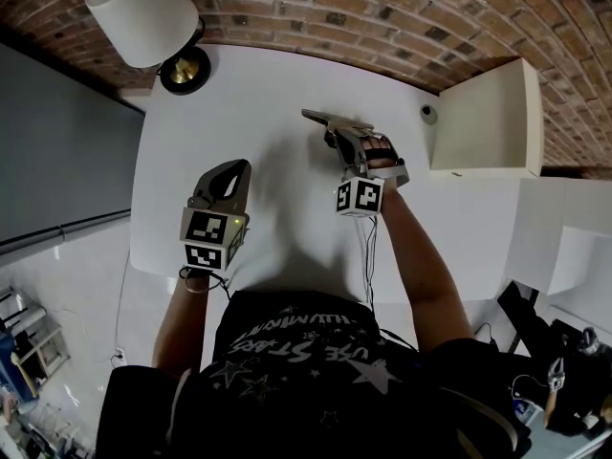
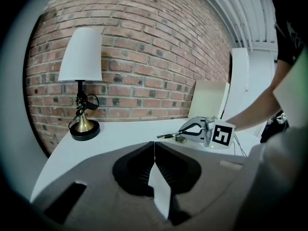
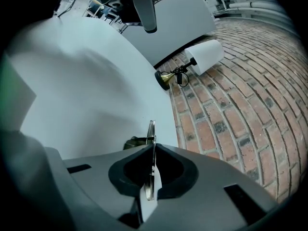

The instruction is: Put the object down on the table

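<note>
My right gripper (image 1: pixel 337 134) is shut on a thin flat metal object (image 1: pixel 330 120), much like a key, near the far middle of the white table (image 1: pixel 268 84). The right gripper view shows the metal object (image 3: pixel 152 129) edge-on between the closed jaws of the right gripper (image 3: pixel 153 146), with a small dark piece (image 3: pixel 136 142) hanging at its side low over the table. From the left gripper view the metal object (image 2: pixel 167 136) sticks out left of the right gripper (image 2: pixel 185 131), close to the tabletop. My left gripper (image 1: pixel 239 166) (image 2: pixel 154 144) hovers nearer the front left, shut with nothing in it.
A lamp with a white shade (image 1: pixel 143 12) and brass base (image 1: pixel 185 70) stands at the table's far left corner. A white cabinet (image 1: pixel 488 118) adjoins the right edge, with a small round grey thing (image 1: pixel 428 114) beside it. A brick wall (image 2: pixel 159 47) runs behind the table.
</note>
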### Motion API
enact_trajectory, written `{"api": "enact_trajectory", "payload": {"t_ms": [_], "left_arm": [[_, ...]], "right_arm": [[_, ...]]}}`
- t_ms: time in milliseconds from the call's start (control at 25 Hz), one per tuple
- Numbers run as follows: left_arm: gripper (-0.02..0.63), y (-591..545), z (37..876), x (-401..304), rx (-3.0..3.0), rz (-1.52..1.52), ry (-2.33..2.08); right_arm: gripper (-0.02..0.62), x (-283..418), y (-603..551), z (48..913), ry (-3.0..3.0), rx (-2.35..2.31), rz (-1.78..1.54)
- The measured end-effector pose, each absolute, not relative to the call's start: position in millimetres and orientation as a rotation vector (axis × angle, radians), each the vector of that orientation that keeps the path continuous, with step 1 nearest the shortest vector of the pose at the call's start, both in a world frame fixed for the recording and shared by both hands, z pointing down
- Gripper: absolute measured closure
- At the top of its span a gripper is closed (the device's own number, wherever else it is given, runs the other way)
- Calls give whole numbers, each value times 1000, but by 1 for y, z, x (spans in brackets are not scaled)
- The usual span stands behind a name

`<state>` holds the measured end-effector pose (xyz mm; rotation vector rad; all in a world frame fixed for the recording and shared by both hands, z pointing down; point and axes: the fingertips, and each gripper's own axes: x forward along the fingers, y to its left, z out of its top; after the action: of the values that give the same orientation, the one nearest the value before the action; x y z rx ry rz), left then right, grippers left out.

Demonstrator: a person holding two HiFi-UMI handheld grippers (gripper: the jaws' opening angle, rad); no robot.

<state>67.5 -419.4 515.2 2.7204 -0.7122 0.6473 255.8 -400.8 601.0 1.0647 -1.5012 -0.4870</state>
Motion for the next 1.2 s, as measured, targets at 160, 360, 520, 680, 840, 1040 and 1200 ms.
{"api": "enact_trajectory", "payload": {"t_ms": [160, 360, 520, 680, 840, 1040, 1200], "left_arm": [[586, -419, 515, 68, 2721, 648, -715], [586, -417, 513, 66, 2721, 645, -724], [586, -416, 512, 64, 2720, 647, -734], [586, -413, 508, 63, 2722, 636, -740], [586, -411, 503, 61, 2734, 625, -756], [586, -404, 484, 58, 2755, 584, -785], [586, -395, 470, 50, 2770, 561, -819]], "right_arm": [[583, 256, -399, 603, -1499, 1073, -491], [574, 253, -399, 604, -1488, 1076, -471], [572, 253, -397, 605, -1481, 1073, -477], [551, 253, -394, 604, -1495, 1097, -455], [463, 249, -389, 599, -1528, 1123, -413], [451, 245, -377, 582, -1533, 1148, -422], [451, 242, -370, 558, -1542, 1202, -445]]}}
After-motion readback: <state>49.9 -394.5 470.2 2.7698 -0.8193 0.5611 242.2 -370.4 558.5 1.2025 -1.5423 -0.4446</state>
